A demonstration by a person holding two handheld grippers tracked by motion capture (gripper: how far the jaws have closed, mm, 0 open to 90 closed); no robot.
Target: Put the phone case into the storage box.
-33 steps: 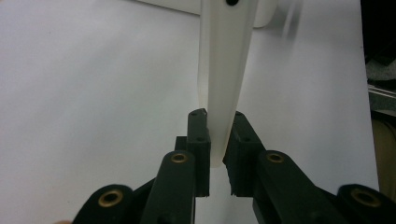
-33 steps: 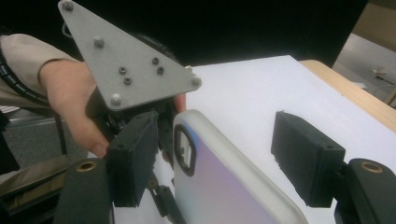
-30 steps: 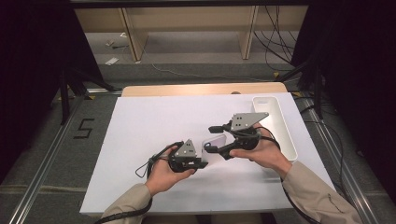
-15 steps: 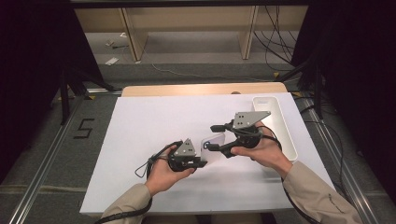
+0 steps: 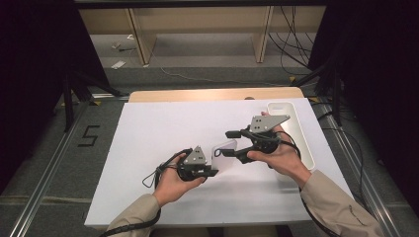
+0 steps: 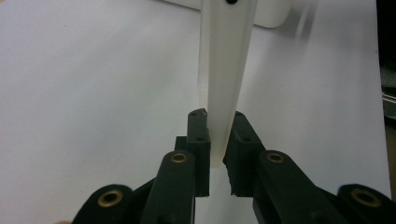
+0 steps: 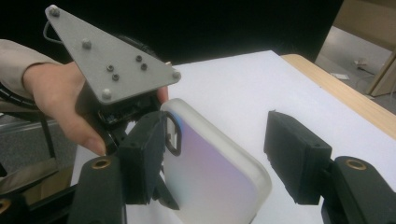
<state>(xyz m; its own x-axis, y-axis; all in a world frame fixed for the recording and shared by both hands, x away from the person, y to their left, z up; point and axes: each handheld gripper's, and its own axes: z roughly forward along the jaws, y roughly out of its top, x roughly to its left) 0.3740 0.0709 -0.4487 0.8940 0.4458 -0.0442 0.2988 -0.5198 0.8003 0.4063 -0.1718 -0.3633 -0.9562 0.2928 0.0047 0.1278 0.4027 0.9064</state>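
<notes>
translucent phone case (image 5: 225, 149) held edge-up above the white table (image 5: 148, 133), between both tools. left gripper (image 6: 215, 140) pinches its lower edge, pads tight on both faces. right gripper (image 7: 224, 154) straddles the case's other end, jaws spread and just now closing; one pad seems to touch, hard to tell. white tray (image 5: 296, 133) lies beyond.

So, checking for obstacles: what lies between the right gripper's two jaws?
In the right gripper view, the translucent phone case stands between the right gripper's jaws, which have just been closing; the left gripper clamps its far edge.
</notes>
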